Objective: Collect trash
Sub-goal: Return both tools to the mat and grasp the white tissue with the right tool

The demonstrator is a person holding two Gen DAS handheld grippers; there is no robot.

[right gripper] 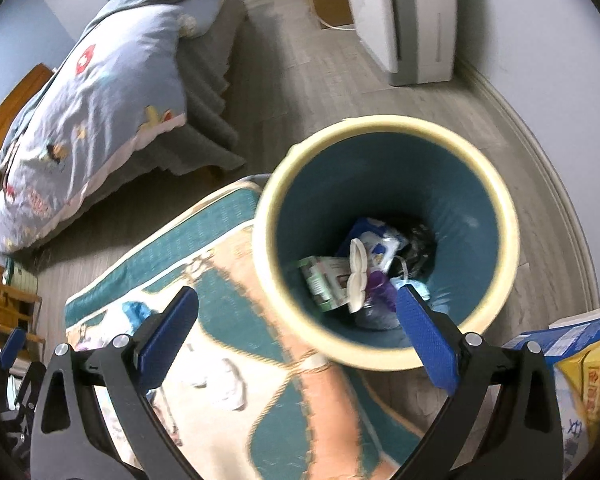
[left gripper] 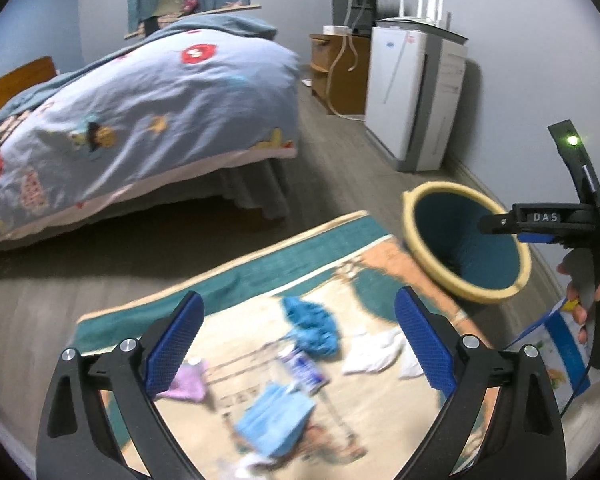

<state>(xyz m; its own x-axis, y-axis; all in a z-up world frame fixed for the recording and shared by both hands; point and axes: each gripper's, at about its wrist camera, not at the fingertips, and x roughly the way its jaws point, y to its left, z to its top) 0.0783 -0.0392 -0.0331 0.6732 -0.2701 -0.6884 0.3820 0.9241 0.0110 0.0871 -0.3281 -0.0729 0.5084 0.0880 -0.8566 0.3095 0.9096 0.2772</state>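
My left gripper [left gripper: 300, 344] hangs open over a patterned rug [left gripper: 236, 280], with nothing between its blue pads. On the rug below it lie a crumpled blue item [left gripper: 312, 326], white tissue [left gripper: 374, 354], a purple cloth [left gripper: 186, 380], a light blue mask [left gripper: 276, 412] and a small wrapper [left gripper: 306, 370]. My right gripper [right gripper: 298, 338] is open and empty above the near rim of a teal bin [right gripper: 380, 124] with a cream rim. Several pieces of trash [right gripper: 358, 276] lie at the bin's bottom. In the left wrist view the bin [left gripper: 420, 240] stands at the rug's right corner.
A bed [left gripper: 140, 112] with a blue quilt stands left of the rug. A white appliance [left gripper: 412, 92] and a wooden cabinet [left gripper: 340, 72] line the far wall. A blue and yellow box [right gripper: 580, 356] sits right of the bin. A hand [left gripper: 588, 292] holds the right gripper's frame.
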